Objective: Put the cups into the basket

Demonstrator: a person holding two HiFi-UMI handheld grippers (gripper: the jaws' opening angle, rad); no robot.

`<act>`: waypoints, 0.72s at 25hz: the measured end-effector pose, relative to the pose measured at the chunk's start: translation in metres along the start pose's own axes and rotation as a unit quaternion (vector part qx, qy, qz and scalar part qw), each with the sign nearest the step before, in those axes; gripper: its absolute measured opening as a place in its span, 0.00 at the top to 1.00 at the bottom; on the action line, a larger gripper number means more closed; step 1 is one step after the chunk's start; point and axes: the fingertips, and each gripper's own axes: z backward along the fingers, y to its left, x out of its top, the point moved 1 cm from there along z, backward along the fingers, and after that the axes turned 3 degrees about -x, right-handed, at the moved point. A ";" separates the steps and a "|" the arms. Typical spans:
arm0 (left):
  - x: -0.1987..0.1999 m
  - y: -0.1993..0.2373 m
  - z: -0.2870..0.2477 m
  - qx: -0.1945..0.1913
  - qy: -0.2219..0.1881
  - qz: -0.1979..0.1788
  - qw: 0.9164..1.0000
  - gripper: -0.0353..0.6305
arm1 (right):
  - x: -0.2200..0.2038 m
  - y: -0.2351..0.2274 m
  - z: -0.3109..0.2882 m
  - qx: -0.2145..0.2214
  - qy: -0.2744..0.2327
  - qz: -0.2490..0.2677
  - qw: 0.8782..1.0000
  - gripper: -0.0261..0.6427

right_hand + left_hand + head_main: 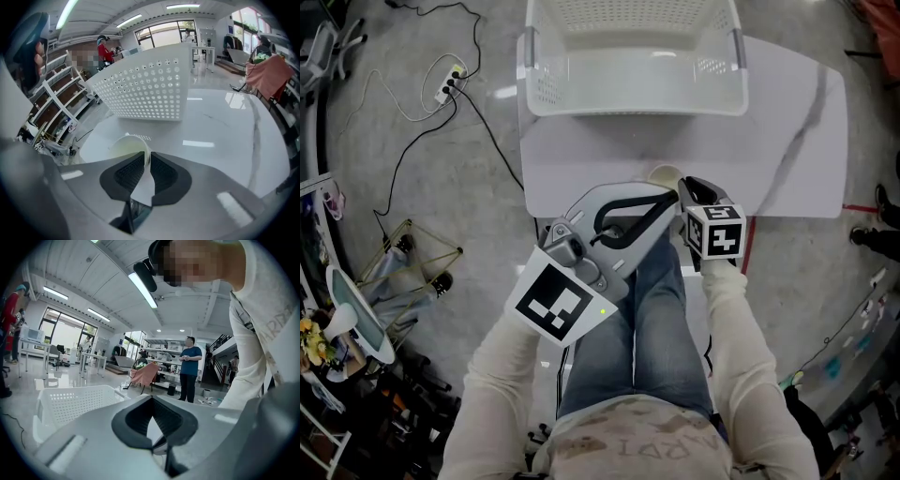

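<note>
Right gripper (144, 157) is clamped on the cup (125, 143). Its jaws are nearly together w/ only the thin cream wall btw. them, apparently one jaw inside the mouth and one outside. Head view puts the cup at the near edge of the surface (787, 141), mouth up, approx. upright. Can't tell whether its base touches the surface or is lifted. Left gripper (151, 398) is closed on nothing: pads meet at the tips, no object btw. them. It sits just beside the right one, over the person's lap, aimed more at the room than at the surface.

Key relation: the basket (633, 103) lies straight ahead of the held cup, at the far side of the surface, well apart from it, w/ bare surface in btw. Its near wall stands tall vs. the cup, so the move prob. needs a lift first, then forward travel over the rim, then release. Right gripper is the obvious carrier; left has no job here. Cup's long axis is approx. vertical, so it can likely go in upright w/o re-gripping.

Risk: the grip is on a thin wall only, so the cup may swing or slip if moved fast. Visible part of the basket shows no cups, so this looks like the 1st carry. No other cup in view.
</note>
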 end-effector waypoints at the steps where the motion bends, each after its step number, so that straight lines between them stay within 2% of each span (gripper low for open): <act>1: -0.001 0.000 0.000 0.000 0.000 0.000 1.000 0.95 | 0.001 0.000 -0.003 0.000 0.005 0.002 1.000 0.86; 9: -0.003 0.003 0.003 0.006 -0.001 0.000 1.000 0.95 | 0.004 -0.002 -0.021 -0.020 0.039 0.036 0.998 0.85; 13: -0.004 0.007 0.005 0.012 0.001 -0.002 1.000 0.95 | 0.007 0.001 -0.023 -0.052 0.050 0.087 0.994 0.89; 18: 0.000 0.009 0.008 0.019 -0.001 -0.004 1.000 0.95 | 0.007 0.002 -0.016 -0.056 0.040 0.080 0.994 0.89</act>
